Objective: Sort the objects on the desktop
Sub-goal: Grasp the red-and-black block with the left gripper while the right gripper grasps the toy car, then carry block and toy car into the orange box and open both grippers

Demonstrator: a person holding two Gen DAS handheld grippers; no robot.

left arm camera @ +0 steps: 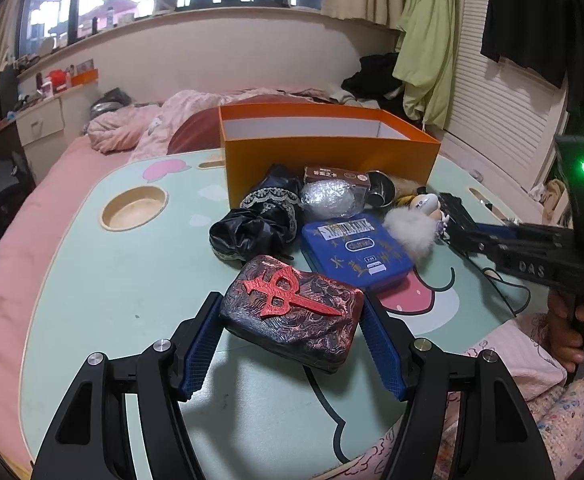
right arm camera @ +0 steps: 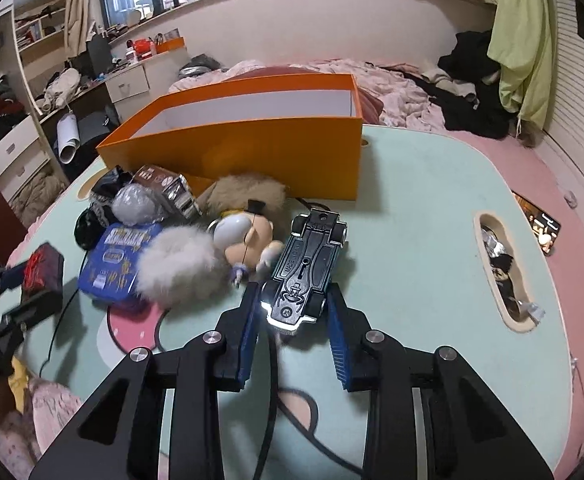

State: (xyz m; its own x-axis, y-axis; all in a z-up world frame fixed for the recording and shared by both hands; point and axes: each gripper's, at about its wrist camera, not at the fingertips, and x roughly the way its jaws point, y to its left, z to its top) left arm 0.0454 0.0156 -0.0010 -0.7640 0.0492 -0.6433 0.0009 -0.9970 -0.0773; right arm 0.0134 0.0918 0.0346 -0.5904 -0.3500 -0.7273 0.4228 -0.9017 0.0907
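While both grippers sit low over the mint-green desk (left arm camera: pixel 103 280), here is each view in turn.

Left view, block: a chunky dark block (left arm camera: pixel 292 312) with wavy red-and-black ridges and a raised red sign on top lies on the desk near its front edge.
Left view, fingers: the left gripper (left arm camera: pixel 292 332) has its blue ribbed fingers (left arm camera: pixel 201 344) pressed on both short ends of the block.
Left view, pile: behind it lie a shiny black cloth with lace (left arm camera: pixel 259 220), a flat blue tin (left arm camera: pixel 356 252) with gold marks, a crinkly silver wrapped lump (left arm camera: pixel 328 200), a brown carton (left arm camera: pixel 336 178) and a white fluffy ball (left arm camera: pixel 410 228).
Left view, box: a smooth orange box (left arm camera: pixel 324 152), white inside, stands open at the back; its floor is hidden.
Left view, edge: a hand (left arm camera: pixel 572 320) is cut off at the right.

Right view, car: a small toy car (right arm camera: pixel 306 268) lies upside down, its shiny black metal belly up, right of the pile.
Right view, fingers: the right gripper (right arm camera: pixel 296 316) has its fingers on either side of the car's near end; I cannot tell if they touch it.
Right view, doll: a little round-headed doll (right arm camera: pixel 247 236) lies beside the car; its small parts are hard to make out.
Right view, slot: the desk's oval slot (right arm camera: pixel 500 268) holds crinkly scraps I cannot name.
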